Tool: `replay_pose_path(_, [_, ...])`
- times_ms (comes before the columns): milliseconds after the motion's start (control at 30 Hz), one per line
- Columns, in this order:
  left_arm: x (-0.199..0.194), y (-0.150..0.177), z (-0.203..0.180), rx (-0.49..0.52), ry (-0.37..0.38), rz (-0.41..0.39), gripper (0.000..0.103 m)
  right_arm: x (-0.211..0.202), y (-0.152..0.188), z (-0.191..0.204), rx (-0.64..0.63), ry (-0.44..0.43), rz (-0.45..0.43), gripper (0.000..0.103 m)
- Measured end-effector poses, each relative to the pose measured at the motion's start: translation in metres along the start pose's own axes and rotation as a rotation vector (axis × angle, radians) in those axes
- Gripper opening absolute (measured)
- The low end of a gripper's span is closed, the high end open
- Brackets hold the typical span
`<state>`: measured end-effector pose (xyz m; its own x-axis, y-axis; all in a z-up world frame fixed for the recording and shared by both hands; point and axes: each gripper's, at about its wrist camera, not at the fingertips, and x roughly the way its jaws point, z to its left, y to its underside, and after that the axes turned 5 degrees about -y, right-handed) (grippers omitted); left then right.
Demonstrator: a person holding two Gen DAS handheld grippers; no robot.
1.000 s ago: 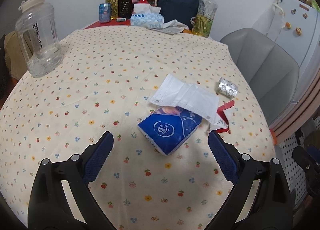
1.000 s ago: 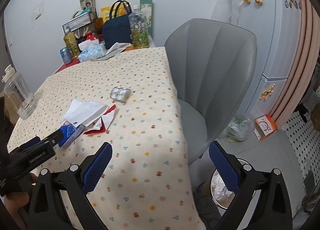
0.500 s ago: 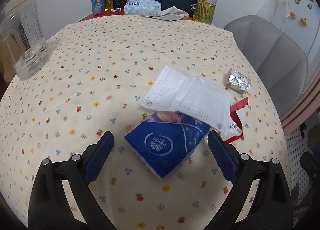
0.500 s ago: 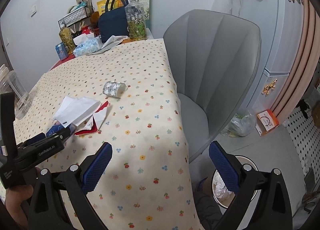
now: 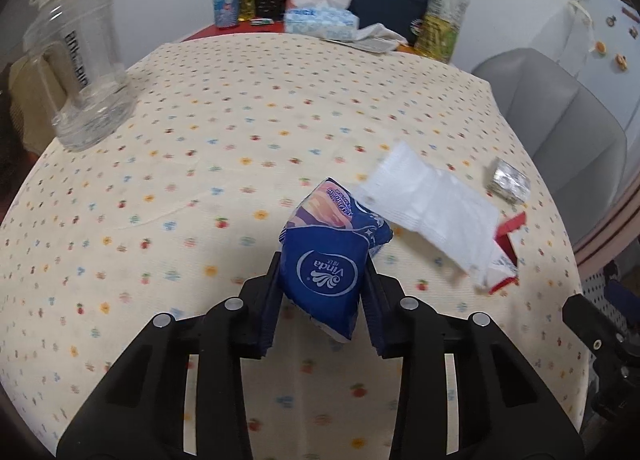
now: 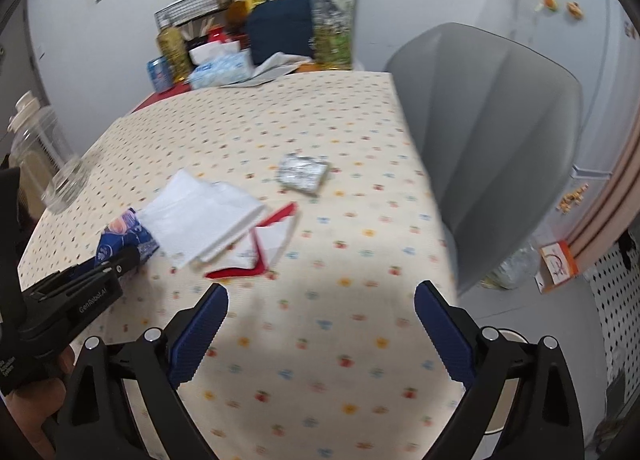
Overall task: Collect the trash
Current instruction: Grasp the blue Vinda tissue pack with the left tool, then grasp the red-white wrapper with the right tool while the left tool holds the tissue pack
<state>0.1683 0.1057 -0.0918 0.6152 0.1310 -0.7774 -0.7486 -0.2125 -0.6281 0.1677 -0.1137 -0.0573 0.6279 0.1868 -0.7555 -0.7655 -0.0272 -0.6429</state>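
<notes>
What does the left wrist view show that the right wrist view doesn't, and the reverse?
Only the left wrist view: the left claw head-on, its jaws closing with the blue tissue pack between them and pressed on both sides.

Only the right wrist view: the right claw, open and empty above the tablecloth, and a bin's rim on the floor beside the table.

Both: the tissue pack, white paper sheet, red-edged wrapper, foil blister pack, clear water jug and grey chair.

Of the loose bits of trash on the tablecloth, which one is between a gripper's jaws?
The blue Vinda tissue pack, between the closing jaws of the left gripper. The white paper sheet, red-edged wrapper and foil blister pack lie untouched.
</notes>
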Motion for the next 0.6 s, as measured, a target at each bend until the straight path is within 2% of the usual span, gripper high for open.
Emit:
replay_pose_path(267, [0.007, -0.002, 0.036, -0.072, -0.029, -0.003, 0.036, 0.024, -0.005, 0.029, -0.048, -0.012, 0.039, 0.092])
replay_pose_path(467, [0.008, -0.001, 0.036, -0.072, -0.033, -0.02, 0.036, 0.042, -0.006, 0.042, -0.075, -0.008, 0.075, 0.091])
replay_pose_path(533, [0.008, -0.002, 0.036, -0.074, -0.03, -0.02, 0.036, 0.046, -0.006, 0.045, -0.085, -0.007, 0.08, 0.089])
replay_pose_path(600, [0.008, -0.003, 0.036, -0.073, -0.032, -0.02, 0.036, 0.049, -0.007, 0.046, -0.085, -0.013, 0.094, 0.082])
